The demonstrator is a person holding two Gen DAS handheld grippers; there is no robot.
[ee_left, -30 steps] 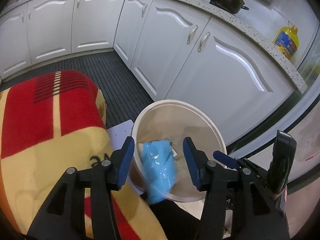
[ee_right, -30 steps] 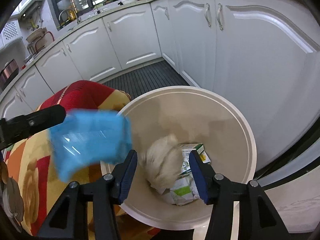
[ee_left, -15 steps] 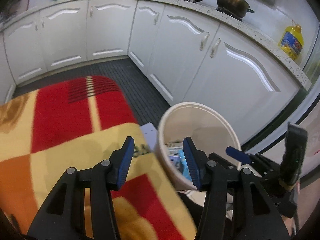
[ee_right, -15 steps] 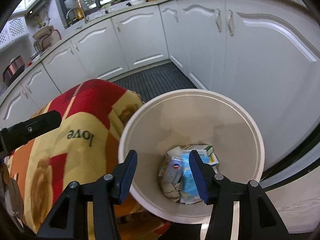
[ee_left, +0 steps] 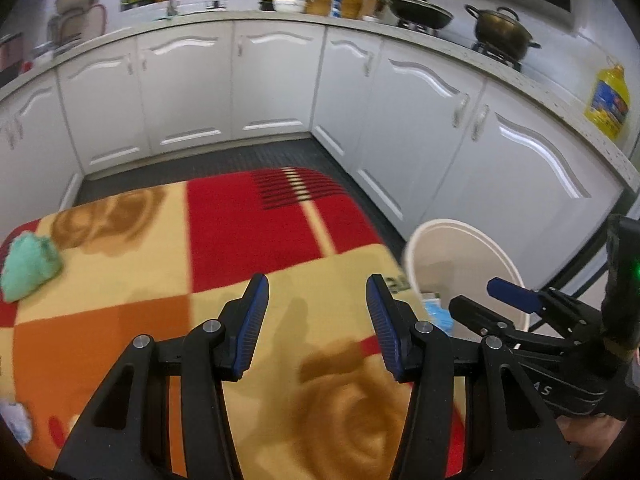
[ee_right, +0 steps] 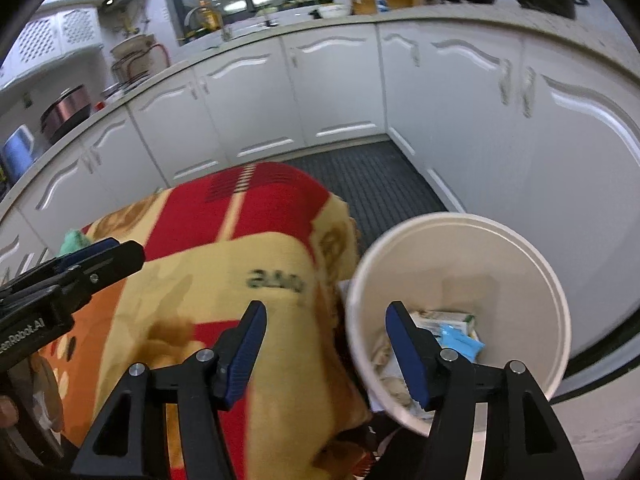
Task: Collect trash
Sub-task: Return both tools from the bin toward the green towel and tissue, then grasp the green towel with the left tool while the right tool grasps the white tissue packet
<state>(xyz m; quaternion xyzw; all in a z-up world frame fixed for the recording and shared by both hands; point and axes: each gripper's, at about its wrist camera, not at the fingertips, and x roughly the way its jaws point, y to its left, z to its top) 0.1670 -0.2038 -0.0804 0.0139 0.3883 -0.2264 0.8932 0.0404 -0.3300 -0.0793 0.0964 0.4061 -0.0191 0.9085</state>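
Note:
A white trash bin [ee_right: 516, 248] stands on the floor beside the blanket-covered table; it also shows in the left wrist view [ee_left: 448, 236]. Inside it lie a blue packet [ee_right: 460, 340], a green-white carton [ee_right: 440, 318] and crumpled paper. A green crumpled wad [ee_left: 30, 264] lies on the red, yellow and orange blanket [ee_left: 240, 240] at its far left; it also shows in the right wrist view [ee_right: 74, 239]. My left gripper [ee_left: 316, 320] is open and empty above the blanket. My right gripper [ee_right: 324, 348] is open and empty over the bin's left rim.
White kitchen cabinets [ee_left: 400, 120] wrap around the back and right. Pots [ee_left: 500, 32] and a yellow oil bottle [ee_left: 608, 100] stand on the counter. A dark ribbed mat [ee_right: 372, 184] covers the floor. A small white scrap [ee_left: 14, 420] lies at the blanket's near left edge.
The blue packet dropped from my left gripper into the bin. Both grippers then swung left, away from the bin and over the blanket, staying open.

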